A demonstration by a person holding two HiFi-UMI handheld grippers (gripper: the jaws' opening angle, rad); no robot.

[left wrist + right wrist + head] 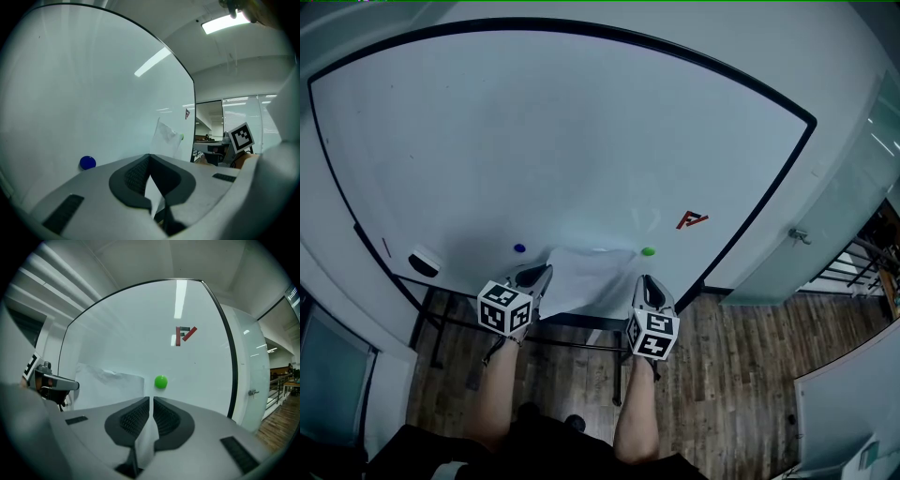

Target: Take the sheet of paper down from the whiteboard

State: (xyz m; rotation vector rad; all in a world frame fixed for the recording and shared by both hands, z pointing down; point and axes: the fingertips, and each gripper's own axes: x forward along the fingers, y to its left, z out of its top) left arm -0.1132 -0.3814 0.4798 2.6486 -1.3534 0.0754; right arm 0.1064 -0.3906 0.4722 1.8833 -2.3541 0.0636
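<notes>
A white sheet of paper (591, 277) hangs in front of the lower part of the whiteboard (562, 141), and both grippers hold its lower edge. My left gripper (539, 274) is shut on its left corner; in the left gripper view the paper (166, 136) runs back between the closed pads. My right gripper (647, 281) is shut on the right corner, and the sheet (110, 385) passes down between its pads. A blue magnet (519, 248) sits on the board just left of the sheet. A green magnet (648, 251) sits just right of it; neither lies on the paper.
A board eraser (424, 261) rests at the board's lower left. A red and dark logo sticker (692, 220) is up right of the green magnet. The board's stand (581, 347) is on wooden floor below. A glass door with a handle (797, 234) is at the right.
</notes>
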